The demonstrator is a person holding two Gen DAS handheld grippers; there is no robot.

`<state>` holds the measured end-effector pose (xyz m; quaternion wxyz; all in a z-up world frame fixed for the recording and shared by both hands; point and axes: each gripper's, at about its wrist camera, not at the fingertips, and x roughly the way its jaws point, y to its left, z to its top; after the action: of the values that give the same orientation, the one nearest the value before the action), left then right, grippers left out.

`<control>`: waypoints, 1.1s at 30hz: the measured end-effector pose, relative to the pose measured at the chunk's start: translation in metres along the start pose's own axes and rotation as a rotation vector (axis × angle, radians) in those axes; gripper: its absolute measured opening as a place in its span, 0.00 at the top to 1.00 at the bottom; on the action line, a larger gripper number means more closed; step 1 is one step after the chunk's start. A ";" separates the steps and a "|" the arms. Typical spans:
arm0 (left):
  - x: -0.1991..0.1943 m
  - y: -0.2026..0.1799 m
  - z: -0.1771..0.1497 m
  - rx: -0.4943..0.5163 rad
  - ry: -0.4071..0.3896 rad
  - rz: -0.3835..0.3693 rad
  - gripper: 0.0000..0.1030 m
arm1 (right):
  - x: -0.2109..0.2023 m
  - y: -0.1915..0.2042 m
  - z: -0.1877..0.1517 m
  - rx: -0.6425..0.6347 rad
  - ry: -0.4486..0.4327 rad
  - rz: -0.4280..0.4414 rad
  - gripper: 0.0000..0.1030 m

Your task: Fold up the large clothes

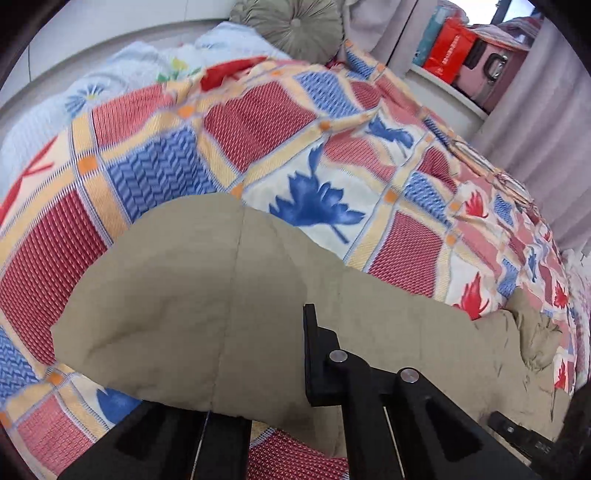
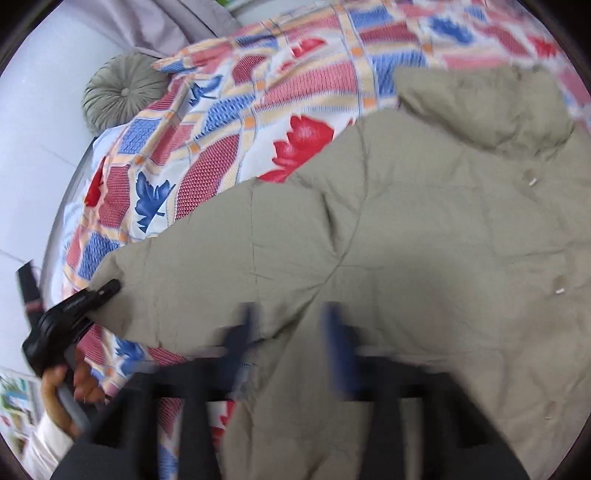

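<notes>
A tan padded coat (image 1: 221, 314) lies spread on the patterned quilt (image 1: 258, 129). The left gripper (image 1: 258, 373) is at the coat's near edge, one black finger (image 1: 314, 350) over the fabric, the other hidden beneath. Beyond the coat sits a round grey cushion (image 1: 291, 26).

The left gripper (image 2: 110, 286) is black plastic with two round silver screws on its arms. The right gripper (image 2: 291, 332) has blurry blue fingers (image 2: 338, 343) on dark arms. The left hand (image 2: 70, 387) shows bare skin and a white sleeve (image 2: 44, 446).
</notes>
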<state>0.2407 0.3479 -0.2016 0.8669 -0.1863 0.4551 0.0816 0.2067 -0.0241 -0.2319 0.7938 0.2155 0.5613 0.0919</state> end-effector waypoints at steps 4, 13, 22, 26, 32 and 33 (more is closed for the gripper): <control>-0.039 -0.031 0.006 0.110 -0.047 -0.062 0.93 | 0.038 -0.004 0.006 0.095 0.038 0.072 0.85; -0.083 -0.157 -0.009 0.271 -0.066 -0.299 0.93 | 0.071 -0.001 0.002 0.115 0.134 0.125 0.85; -0.047 -0.329 -0.106 0.505 0.068 -0.429 0.93 | -0.049 -0.085 -0.020 0.218 -0.008 0.127 0.85; 0.008 -0.376 -0.174 0.632 0.182 -0.367 0.93 | -0.089 -0.130 -0.034 0.206 -0.043 0.028 0.85; 0.054 -0.385 -0.243 0.757 0.227 -0.207 0.93 | -0.113 -0.180 -0.047 0.265 -0.019 -0.032 0.85; 0.052 -0.385 -0.245 0.765 0.217 -0.201 0.93 | -0.113 -0.185 -0.049 0.272 -0.014 -0.034 0.85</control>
<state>0.2047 -0.1038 -0.2748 0.8244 0.0983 0.5208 -0.1988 0.1035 -0.2207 -0.2312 0.7626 0.3123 0.5665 -0.0002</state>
